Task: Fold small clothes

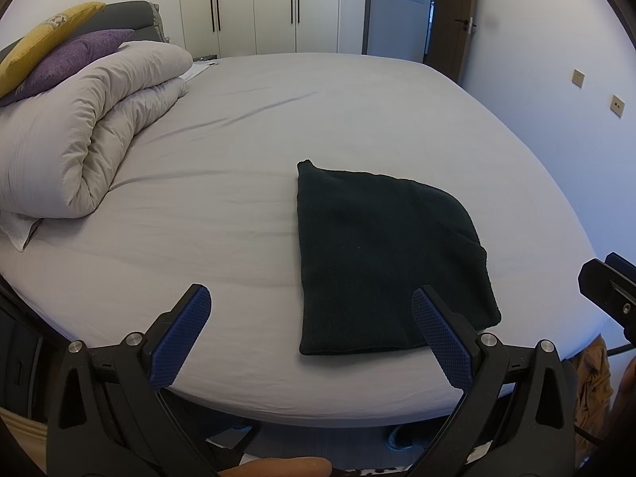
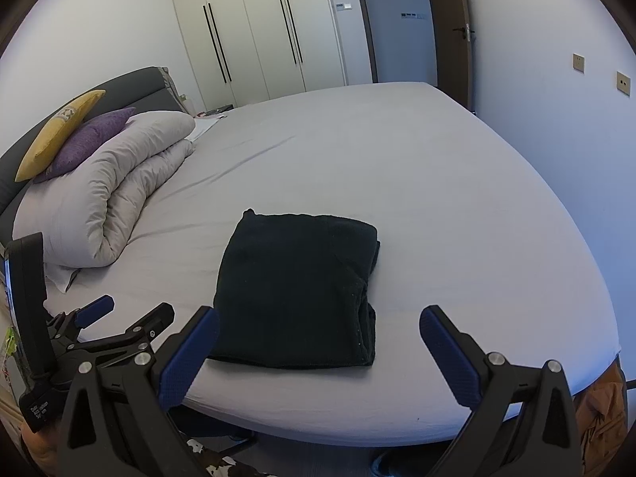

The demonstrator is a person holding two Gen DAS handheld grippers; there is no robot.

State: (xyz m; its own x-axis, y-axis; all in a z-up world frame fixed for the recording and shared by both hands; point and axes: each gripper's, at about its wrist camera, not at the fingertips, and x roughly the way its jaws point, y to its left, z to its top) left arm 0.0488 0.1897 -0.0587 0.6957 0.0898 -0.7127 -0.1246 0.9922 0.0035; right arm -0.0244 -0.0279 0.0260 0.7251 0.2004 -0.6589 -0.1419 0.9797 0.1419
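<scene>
A dark knit garment (image 1: 381,262) (image 2: 298,294), folded into a flat bundle, lies on the grey sheet of the bed (image 1: 278,119) (image 2: 397,159) near its front edge. Both the left gripper (image 1: 310,310) and the right gripper (image 2: 318,330) hang just in front of it, jaws spread wide and holding nothing. A rolled duvet (image 1: 87,127) (image 2: 119,183) with a purple cushion (image 1: 67,59) (image 2: 87,139) and a yellow cushion (image 1: 43,35) (image 2: 59,131) sits well apart at the headboard.

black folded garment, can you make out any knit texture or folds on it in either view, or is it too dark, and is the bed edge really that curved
Left wrist view: the black folded garment shows faint knit ribbing, otherwise near-flat black. Right wrist view: its stacked layers show at the right edge. Both views: the fisheye bows the bed edge; dark vignette fills the corners.
</scene>
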